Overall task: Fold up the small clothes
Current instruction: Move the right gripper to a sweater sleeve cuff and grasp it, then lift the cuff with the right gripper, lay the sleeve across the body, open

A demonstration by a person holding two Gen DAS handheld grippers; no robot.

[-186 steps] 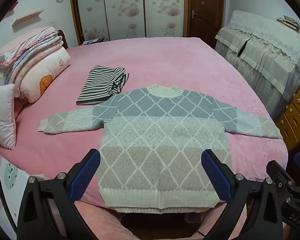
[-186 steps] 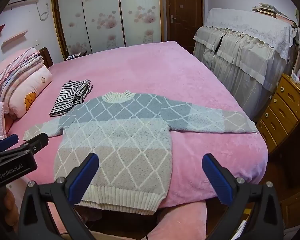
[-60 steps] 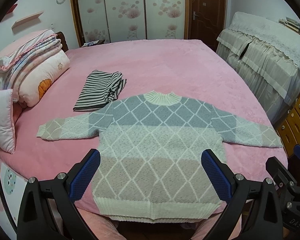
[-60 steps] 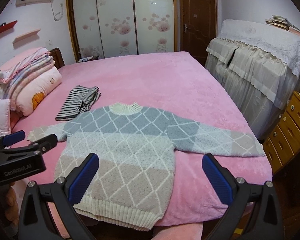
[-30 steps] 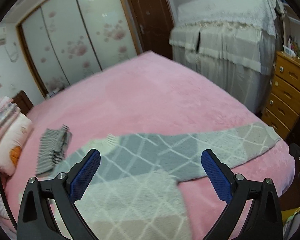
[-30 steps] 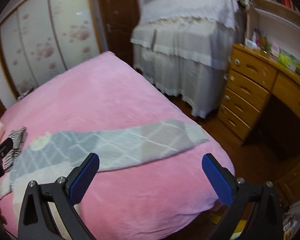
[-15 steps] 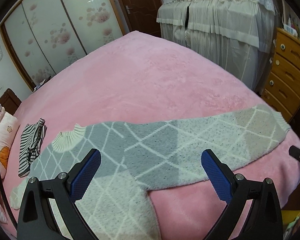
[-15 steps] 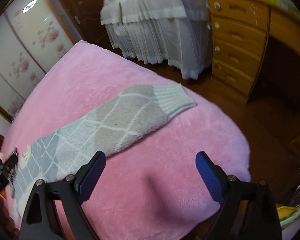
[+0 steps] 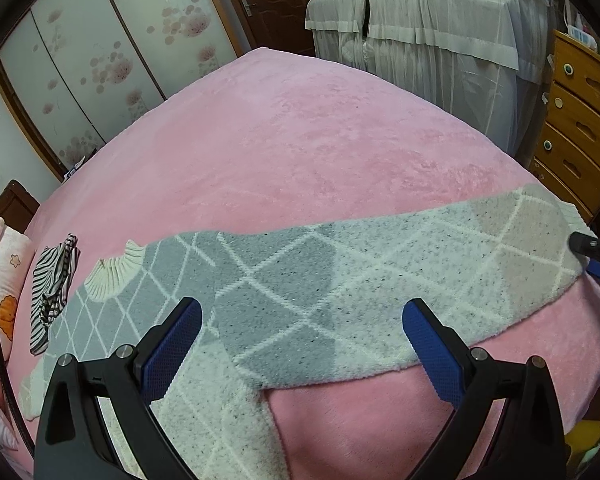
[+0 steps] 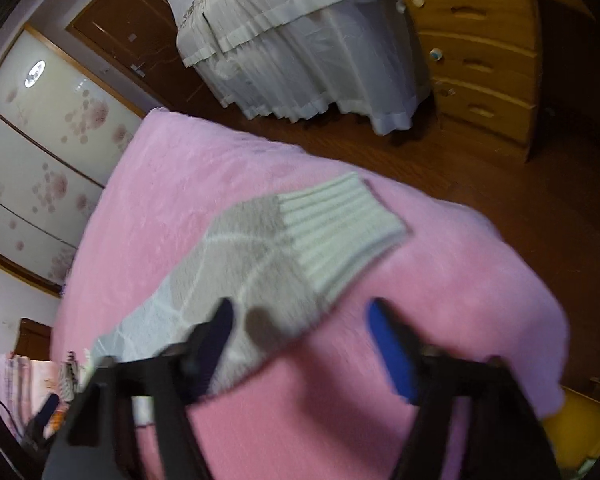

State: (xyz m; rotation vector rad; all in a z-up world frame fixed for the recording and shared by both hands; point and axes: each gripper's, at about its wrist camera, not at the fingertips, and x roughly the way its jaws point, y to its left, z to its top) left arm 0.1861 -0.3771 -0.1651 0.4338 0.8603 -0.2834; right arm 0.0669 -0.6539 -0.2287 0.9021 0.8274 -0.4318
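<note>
- The sweater (image 9: 284, 280) lies flat on the pink bed (image 9: 300, 140), one sleeve (image 9: 480, 264) stretched out to the bed's edge.
- The left hand-held gripper (image 9: 302, 344) hangs over the sleeve near the shoulder, fingers wide apart, holding nothing.
- The right hand-held gripper (image 10: 300, 344) is blurry, fingers apart, just over the sleeve by the white cuff (image 10: 340, 228).
- A striped cloth (image 9: 52, 284) lies folded near the collar (image 9: 112, 268).
- Wooden drawers (image 9: 580, 120) stand beside the bed.

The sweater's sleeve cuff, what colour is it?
Cream-white ribbed knit; the cuff shows best in the right wrist view.
</note>
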